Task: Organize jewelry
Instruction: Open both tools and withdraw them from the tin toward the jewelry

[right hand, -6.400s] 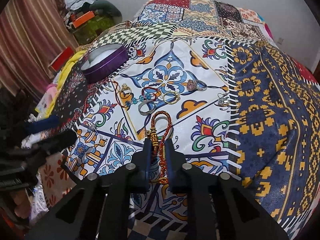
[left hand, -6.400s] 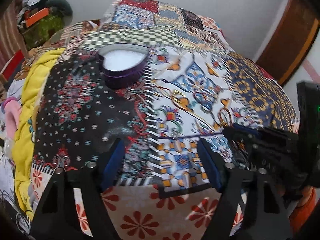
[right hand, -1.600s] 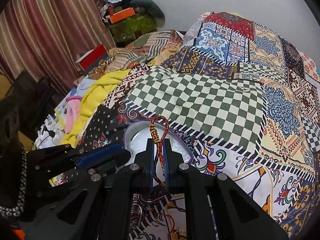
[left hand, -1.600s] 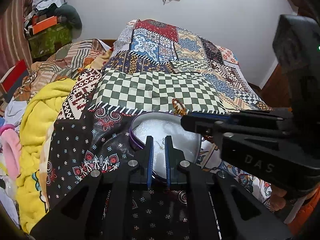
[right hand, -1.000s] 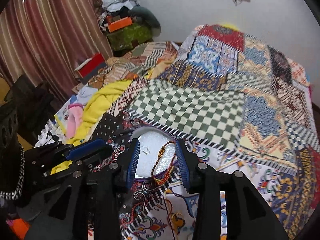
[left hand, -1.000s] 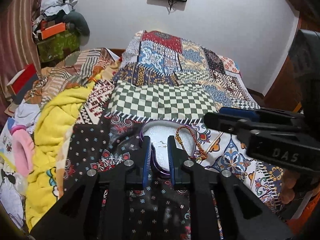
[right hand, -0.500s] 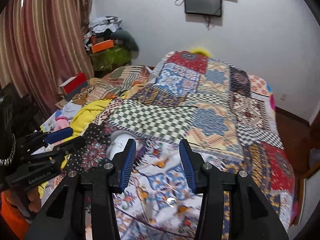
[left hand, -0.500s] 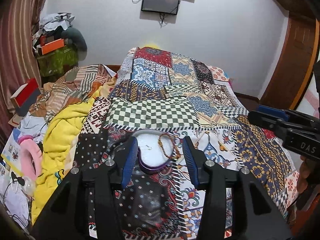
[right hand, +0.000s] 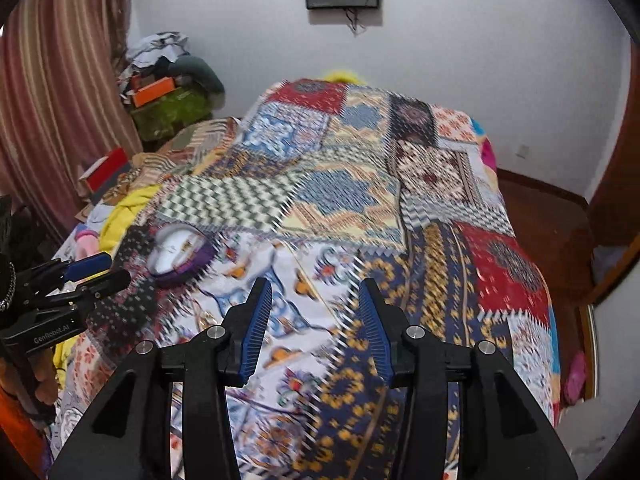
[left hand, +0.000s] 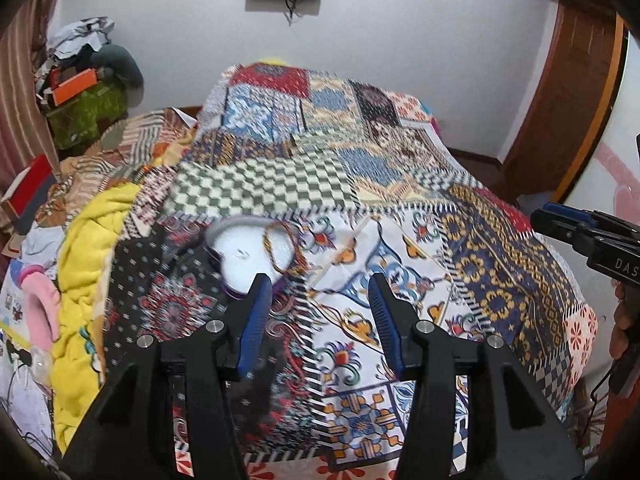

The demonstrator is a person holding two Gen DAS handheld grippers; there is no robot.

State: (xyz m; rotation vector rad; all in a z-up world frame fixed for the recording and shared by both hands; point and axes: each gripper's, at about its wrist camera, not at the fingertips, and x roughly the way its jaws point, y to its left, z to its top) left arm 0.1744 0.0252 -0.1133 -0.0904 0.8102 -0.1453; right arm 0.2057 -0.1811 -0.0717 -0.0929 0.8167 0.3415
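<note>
**A:** So where's everything sitting right now? Using the purple heart-shaped box (left hand: 240, 256) as the anchor.

**B:** The box is on the patchwork bed (left hand: 400, 208), lid off, white lining showing. The red-and-gold braided bracelet (left hand: 282, 250) is draped over the box's right rim, part on the lining and part hanging out onto the quilt. Its loop runs roughly from the box's far rim down toward its near right corner. There's also a tiny glinty thing on the lining left of the bracelet, too small to tell what it is.

**A:** And the tongs?

**B:** Both sets spread wide, nothing in either. The left tongs (left hand: 320, 320) hang just on the near side of the box, with the left blue pad overlapping the box's near rim in the left wrist view, so the box is ahead and slightly left of them. The right tongs (right hand: 314, 324) are well off to the right of the box (right hand: 180, 254), up over the blue-and-yellow patches.

**A:** So the left is closer?

**B:** Yeah, clearly. If the bracelet needs tucking in, I'd guess the left one does it.

**A:** Count?

**B:** One box, one bracelet, one unidentified speck, two tongs. The right wrist view is motion-blurred, so I can't make out any other jewelry on the quilt.
</note>
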